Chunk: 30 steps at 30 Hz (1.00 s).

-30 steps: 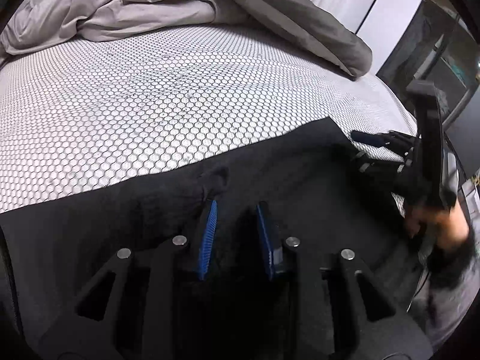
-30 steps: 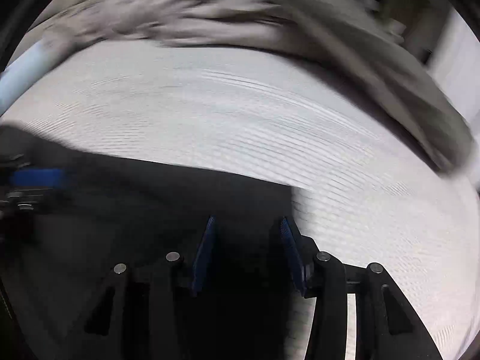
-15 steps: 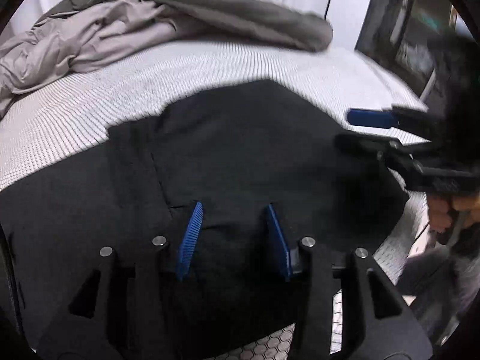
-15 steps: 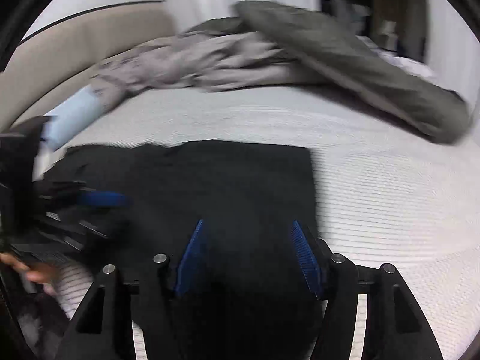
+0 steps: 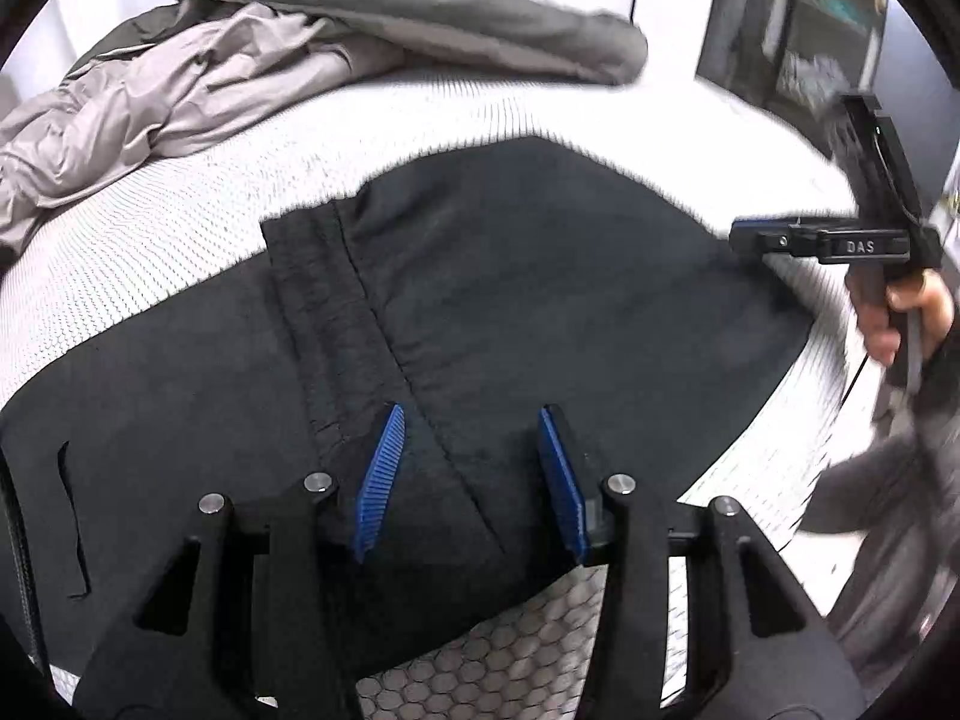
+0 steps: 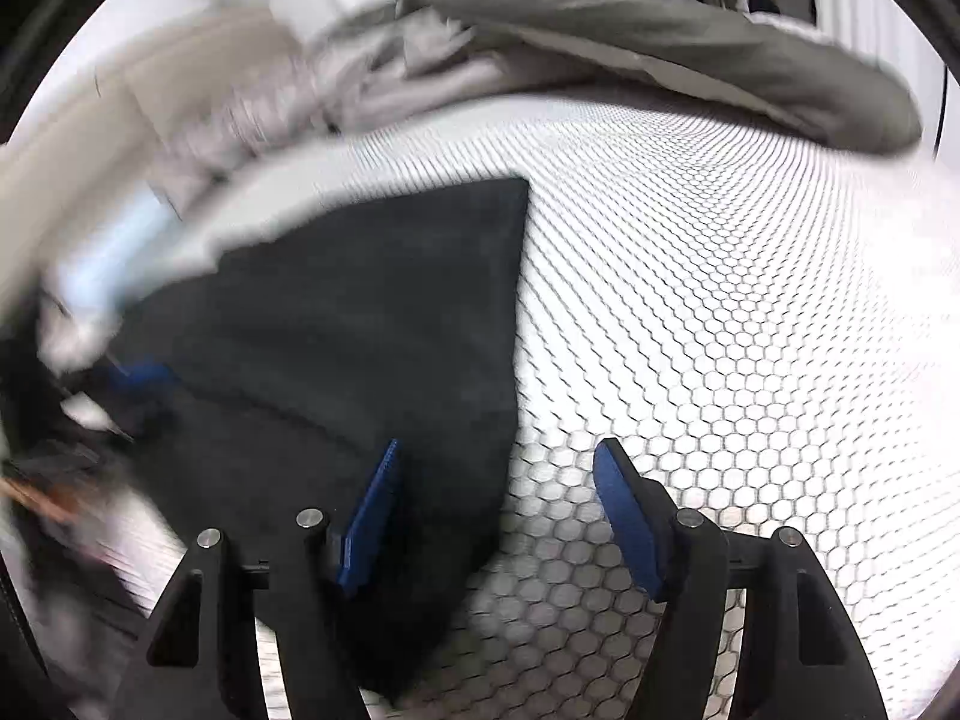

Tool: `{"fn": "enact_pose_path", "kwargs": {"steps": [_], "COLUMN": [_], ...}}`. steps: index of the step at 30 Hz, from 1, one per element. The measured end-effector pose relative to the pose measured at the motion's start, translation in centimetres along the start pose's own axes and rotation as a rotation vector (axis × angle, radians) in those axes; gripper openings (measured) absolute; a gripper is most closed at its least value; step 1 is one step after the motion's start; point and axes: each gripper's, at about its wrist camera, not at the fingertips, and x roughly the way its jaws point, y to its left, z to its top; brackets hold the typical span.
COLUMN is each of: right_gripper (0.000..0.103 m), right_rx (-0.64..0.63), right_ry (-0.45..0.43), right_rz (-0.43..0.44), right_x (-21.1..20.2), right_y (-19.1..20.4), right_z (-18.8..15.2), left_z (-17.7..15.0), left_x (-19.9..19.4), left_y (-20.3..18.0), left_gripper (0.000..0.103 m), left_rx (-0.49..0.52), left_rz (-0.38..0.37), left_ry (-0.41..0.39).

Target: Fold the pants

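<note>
From your left wrist camera, the black pants (image 5: pixel 510 312) lie flat on the honeycomb-patterned mattress (image 5: pixel 180 240), filling the middle of the view; their left end runs out of frame at nine o'clock, so you cannot see how far they reach. Your left gripper (image 5: pixel 471 474) sits over the near edge at six o'clock, its blue pads spread wide with nothing between them. A stitched band crosses the cloth at eleven o'clock of the fingers. The rumpled grey duvet (image 5: pixel 300 48) is heaped at twelve o'clock. At three o'clock your right gripper (image 5: pixel 750 235) shows side-on by the pants' right edge, its pads overlapping so the gap is unreadable there; your right hand (image 5: pixel 906 312) is blurred.

From the right wrist camera, the whole left side is smeared by motion, and what lies at nine o'clock is unclear. The pants' right edge runs between the wide-open fingers, left pad (image 6: pixel 372 516) over cloth, right pad over mattress.
</note>
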Motion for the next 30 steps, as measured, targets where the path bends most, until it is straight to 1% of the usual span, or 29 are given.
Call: {"fn": "enact_pose_path", "kwargs": {"steps": [1, 2, 3, 4, 5, 6, 7, 9, 11, 12, 13, 14, 15, 16, 17, 18, 19, 20, 21, 22, 23, 25, 26, 28, 29, 30], "right_gripper": [0.068, 0.068, 0.067, 0.054, 0.045, 0.028, 0.018, 0.008, 0.007, 0.007, 0.008, 0.011, 0.024, 0.029, 0.029, 0.032, 0.033, 0.033, 0.033, 0.034, 0.034, 0.034, 0.034, 0.034, 0.034, 0.034], "right_rx": [0.041, 0.085, 0.115, 0.157, 0.201, 0.228, 0.243, 0.201, 0.128, 0.085, 0.049, 0.033, 0.021, 0.030, 0.042, 0.048, 0.028, -0.013, -0.041, -0.074, -0.090, -0.145, -0.181, -0.237, -0.265, -0.313], "right_ry": [-0.020, -0.021, -0.008, 0.016, 0.041, 0.063, 0.068, 0.044, -0.014, -0.025, -0.019, -0.003, 0.037, 0.087, 0.093, 0.058, 0.028, -0.014, -0.055, -0.102, -0.112, -0.108, -0.088, -0.025, 0.016, 0.064], "right_rz": [0.062, 0.106, 0.132, 0.168, 0.201, 0.210, 0.206, 0.194, 0.184, 0.170, 0.138, 0.091, 0.015, -0.030, -0.030, -0.039, -0.076, -0.131, -0.153, -0.150, -0.137, -0.060, -0.023, -0.001, -0.003, -0.036], "right_x": [-0.3, 0.0, 0.6, 1.8, 3.3, 3.2, 4.2, 3.9, 1.8, 1.2, 1.4, 1.8, 2.8, 4.2, 4.4, 3.8, 2.9, 1.8, 0.5, -0.8, -1.1, -0.6, 0.5, 3.0, 4.1, 5.5], "right_y": [-0.2, -0.6, -0.9, -1.2, -1.6, -2.2, -2.2, -1.2, -0.2, 0.0, -0.1, -0.8, -1.1, -1.5, -2.1, -1.9, -1.2, -0.1, 0.5, 1.8, 2.7, 5.8, 7.5, 9.5, 10.2, 10.8], "right_z": [0.5, 0.8, 1.1, 1.2, 1.2, 0.0, 0.1, 0.7, 2.3, 3.1, 3.5, 3.4, 3.1, 2.7, 2.3, 2.2, 2.3, 2.6, 2.3, 2.1, 2.4, 2.4, 2.1, 1.1, 0.4, -0.4], "left_z": [0.4, 0.6, 0.9, 1.0, 1.1, 1.5, 1.5, 1.5, 1.4, 1.3, 1.4, 1.3, 1.2, 1.2, 1.2, 1.3, 1.3, 1.4, 1.5, 1.5, 1.6, 1.6, 1.6, 1.1, 0.9, 0.7], "left_x": [-0.1, 0.1, 0.5, 1.2, 1.8, 2.3, 2.4, 2.4, 2.5, 2.6, 2.9, 3.0, 3.1, 3.0, 2.9, 2.5, 1.9, 1.4, 1.1, 1.1, 1.3, 2.4, 3.2, 4.8, 5.0, 4.9], "left_y": [0.0, -0.3, -0.5, -0.8, -0.9, -0.9, -1.0, -0.8, -0.6, -0.6, -0.7, -1.1, -1.4, -1.5, -1.6, -1.6, -1.7, -1.9, -2.3, -2.8, -3.3, -4.3, -4.7, -5.2, -5.2, -4.8], "left_gripper": [0.049, 0.054, 0.054, 0.054, 0.054, 0.054, 0.054, 0.054, 0.054, 0.054, 0.054, 0.054, 0.054, 0.054, 0.054, 0.054, 0.054, 0.054, 0.054, 0.054, 0.054, 0.054, 0.054, 0.055, 0.055, 0.055], "left_rx": [-0.010, -0.004, 0.009, 0.016, 0.016, 0.014, 0.008, -0.015, -0.048, -0.051, -0.045, -0.029, -0.010, 0.002, 0.005, 0.000, -0.007, -0.007, 0.001, 0.013, 0.026, 0.042, 0.046, 0.085, 0.094, 0.093], "left_rz": [-0.010, -0.016, -0.010, 0.006, 0.022, 0.031, 0.033, 0.020, 0.007, 0.007, 0.011, 0.014, 0.030, 0.040, 0.043, 0.039, 0.025, 0.004, -0.012, -0.020, -0.024, -0.031, -0.038, -0.029, -0.032, -0.049], "left_ry": [-0.016, -0.010, -0.001, 0.019, 0.036, 0.041, 0.037, 0.024, 0.017, 0.020, 0.023, 0.027, 0.030, 0.030, 0.028, 0.020, 0.006, -0.016, -0.028, -0.030, -0.028, -0.004, 0.018, 0.072, 0.078, 0.086]}}
